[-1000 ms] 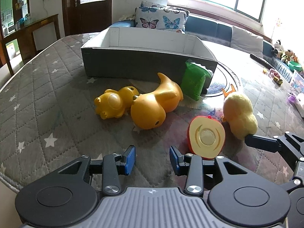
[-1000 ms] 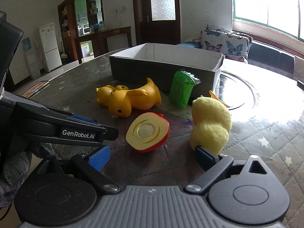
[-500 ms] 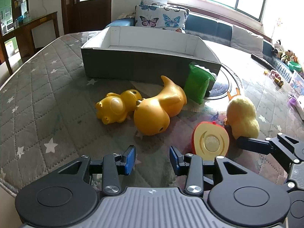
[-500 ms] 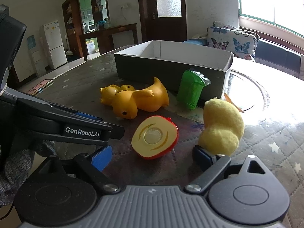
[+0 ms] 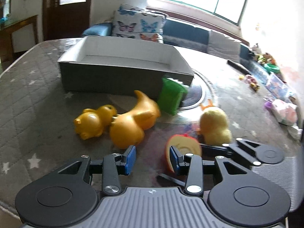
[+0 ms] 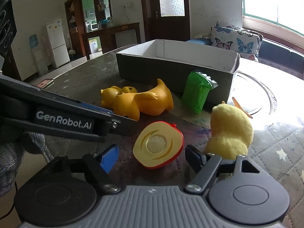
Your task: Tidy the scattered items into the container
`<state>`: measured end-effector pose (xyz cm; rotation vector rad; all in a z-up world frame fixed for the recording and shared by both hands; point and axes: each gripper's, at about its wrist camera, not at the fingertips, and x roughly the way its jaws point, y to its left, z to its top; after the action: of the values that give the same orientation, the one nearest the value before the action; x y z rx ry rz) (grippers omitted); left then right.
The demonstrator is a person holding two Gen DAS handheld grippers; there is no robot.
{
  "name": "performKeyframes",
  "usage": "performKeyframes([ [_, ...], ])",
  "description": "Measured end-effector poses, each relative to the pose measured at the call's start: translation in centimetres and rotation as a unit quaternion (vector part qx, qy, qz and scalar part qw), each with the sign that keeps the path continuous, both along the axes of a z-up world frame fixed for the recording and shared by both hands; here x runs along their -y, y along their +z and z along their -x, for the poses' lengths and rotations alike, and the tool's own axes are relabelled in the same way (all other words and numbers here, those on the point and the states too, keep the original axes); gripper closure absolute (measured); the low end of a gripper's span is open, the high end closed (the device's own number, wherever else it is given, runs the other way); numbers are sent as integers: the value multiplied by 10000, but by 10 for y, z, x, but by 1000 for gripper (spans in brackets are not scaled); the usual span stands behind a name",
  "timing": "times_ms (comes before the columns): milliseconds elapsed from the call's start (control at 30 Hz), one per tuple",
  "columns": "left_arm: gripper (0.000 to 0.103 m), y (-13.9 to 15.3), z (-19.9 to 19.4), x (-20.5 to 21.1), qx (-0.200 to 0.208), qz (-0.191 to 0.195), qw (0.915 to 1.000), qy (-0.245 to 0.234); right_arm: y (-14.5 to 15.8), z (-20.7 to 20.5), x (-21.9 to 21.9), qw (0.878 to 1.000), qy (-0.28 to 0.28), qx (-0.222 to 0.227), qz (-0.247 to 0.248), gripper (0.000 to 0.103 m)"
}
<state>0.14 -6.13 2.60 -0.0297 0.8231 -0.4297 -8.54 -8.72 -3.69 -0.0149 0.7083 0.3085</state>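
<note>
Daylight from blown-out windows (image 5: 218, 1), glare on tabletop (image 6: 275, 87), left view motion-blurred, fisheye-bent edges

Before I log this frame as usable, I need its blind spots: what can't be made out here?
- Box floor: both views, hidden by its near wall.
- Small duck: right view, mostly behind the big duck.
- Apple half: left view, partly behind the left gripper's finger.
- Clutter at the table's far edge: left view, blurred and too small.
- Right gripper's grip: pads flank the apple half, contact unclear.
</note>
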Motion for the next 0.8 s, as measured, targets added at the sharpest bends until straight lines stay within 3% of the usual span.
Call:
performKeyframes([
  [233,61,0,-7,11,-193,235,9986,-427,-1,-2,-1,10000,29,7,0,39],
  [433,61,-5,-13,17,-302,178,9981,-510,-5,-5,-1,10000,7,-1,-13,48],
  [800,60,-12,-23,10,-693,434,9958,-411,-6,-6,-3,10000,-3,13,63,50],
])
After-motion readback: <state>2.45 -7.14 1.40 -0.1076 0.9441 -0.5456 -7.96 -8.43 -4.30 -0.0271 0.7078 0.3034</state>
